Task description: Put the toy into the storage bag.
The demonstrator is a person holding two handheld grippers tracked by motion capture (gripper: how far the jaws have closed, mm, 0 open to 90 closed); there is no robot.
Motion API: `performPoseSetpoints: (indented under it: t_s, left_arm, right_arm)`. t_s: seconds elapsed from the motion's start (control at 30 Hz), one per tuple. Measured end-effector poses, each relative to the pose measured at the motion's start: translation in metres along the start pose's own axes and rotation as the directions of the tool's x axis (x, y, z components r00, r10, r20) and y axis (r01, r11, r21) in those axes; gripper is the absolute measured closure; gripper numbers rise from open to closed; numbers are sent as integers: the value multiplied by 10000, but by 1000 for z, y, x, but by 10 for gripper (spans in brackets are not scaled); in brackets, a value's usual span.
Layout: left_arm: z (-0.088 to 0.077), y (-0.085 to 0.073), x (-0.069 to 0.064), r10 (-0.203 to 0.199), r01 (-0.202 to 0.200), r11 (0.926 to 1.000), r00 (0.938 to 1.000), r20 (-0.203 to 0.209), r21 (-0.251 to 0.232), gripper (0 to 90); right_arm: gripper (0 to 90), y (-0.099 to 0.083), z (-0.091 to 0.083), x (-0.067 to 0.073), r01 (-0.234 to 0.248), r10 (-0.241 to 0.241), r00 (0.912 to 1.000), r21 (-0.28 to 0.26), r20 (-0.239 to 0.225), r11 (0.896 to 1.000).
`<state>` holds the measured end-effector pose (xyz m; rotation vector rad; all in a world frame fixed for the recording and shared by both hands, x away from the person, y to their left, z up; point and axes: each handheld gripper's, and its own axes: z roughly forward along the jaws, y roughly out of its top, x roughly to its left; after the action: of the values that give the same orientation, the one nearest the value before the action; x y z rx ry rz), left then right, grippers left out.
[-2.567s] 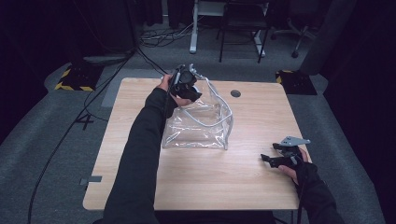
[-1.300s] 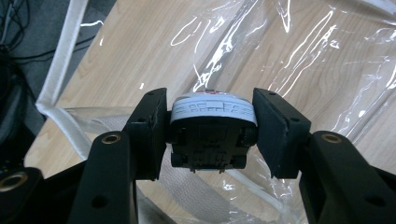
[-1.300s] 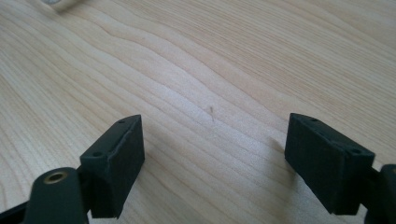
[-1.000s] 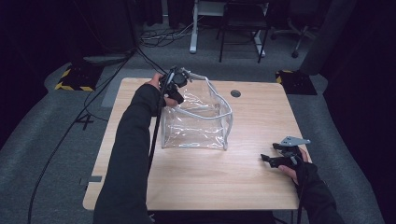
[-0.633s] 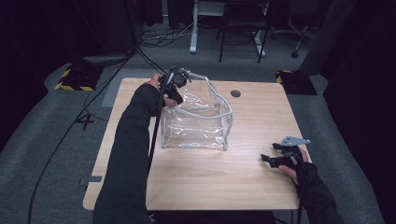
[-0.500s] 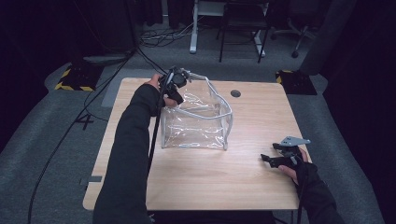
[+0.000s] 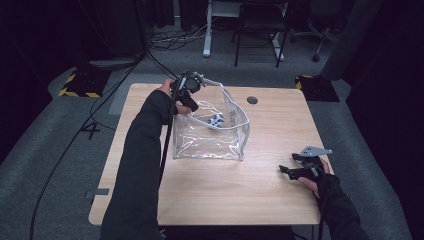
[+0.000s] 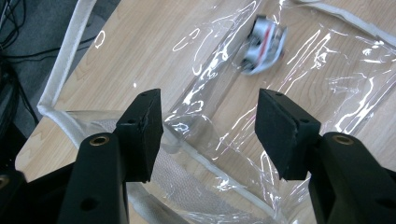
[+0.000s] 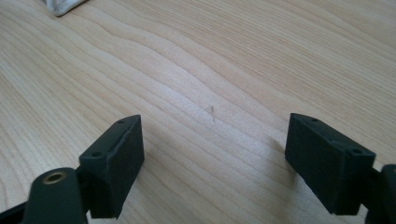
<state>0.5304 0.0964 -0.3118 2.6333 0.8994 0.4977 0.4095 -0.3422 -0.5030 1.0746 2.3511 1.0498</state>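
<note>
A clear plastic bag (image 7: 207, 137) with white trim stands open on the wooden table (image 7: 235, 200). Inside it lies a small white, grey and red object (image 7: 216, 120), blurred in the left gripper view (image 8: 264, 42). My left gripper (image 7: 187, 89) hovers over the bag's back left corner. Its jaws (image 8: 208, 121) are open and empty above the white rim (image 8: 60, 70). My right gripper (image 7: 299, 169) rests near the table's right edge, open, with bare wood between its fingers (image 9: 212, 140). A corner of the bag (image 9: 63, 5) shows at the top left of the right gripper view.
A round cable hole (image 7: 252, 100) sits in the table behind the bag. The left gripper's cable (image 7: 167, 135) runs along the forearm. Desk legs, chairs and cables stand on the floor beyond the table, with yellow-black striped blocks (image 7: 77, 85) at the back corners.
My left gripper moved a little left and back from the bag's rim. The bag's mouth now stands wider, and the small object shows inside it. The right gripper has stayed put.
</note>
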Motion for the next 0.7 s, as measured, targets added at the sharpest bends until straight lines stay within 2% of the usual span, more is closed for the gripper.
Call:
performPoseSetpoints:
  t_s: [0.1, 0.23, 0.27, 0.3, 0.43, 0.47, 0.5, 0.6, 0.7]
  left_arm:
    - [-1, 0, 0, 19, -19, 10000, 10000, 4, -6, 426]
    - [-1, -1, 1, -165, 165, 9996, 9999, 10, -229, 415]
    - [0, -1, 3, -98, 97, 9990, 9999, -29, -428, 415]
    - [-1, -3, 3, -416, 417, 9979, 9991, 28, -492, 410]
    - [-1, -4, 6, -487, 484, 9929, 9988, -2, -1086, 397]
    - [-1, -5, 5, -754, 752, 9911, 9972, 20, -1097, 396]
    - [-1, -6, 4, -931, 921, 9870, 9957, -17, -1315, 389]
    - [-4, -7, 8, -928, 866, 9790, 9954, -251, -1844, 356]
    - [-7, -11, 11, -1367, 1234, 9632, 9898, -401, -2387, 319]
  right_arm:
    - [201, 0, 0, 0, 3, -3, 10000, 1, 0, 10000]
    - [200, 0, 0, -1, 78, -78, 10000, 24, 6, 10000]
    - [200, 0, 0, 0, 74, -74, 10000, 22, 7, 10000]
    - [200, 0, 0, 0, 74, -74, 10000, 23, 7, 10000]
    - [200, 0, 0, 0, 74, -74, 10000, 23, 8, 10000]
    - [200, 0, 0, 0, 75, -75, 10000, 22, 6, 10000]
    - [200, 0, 0, 0, 71, -71, 10000, 25, 7, 10000]
    - [200, 0, 0, 0, 71, -71, 10000, 23, 7, 10000]
    - [200, 0, 0, 0, 72, -72, 10000, 23, 8, 10000]
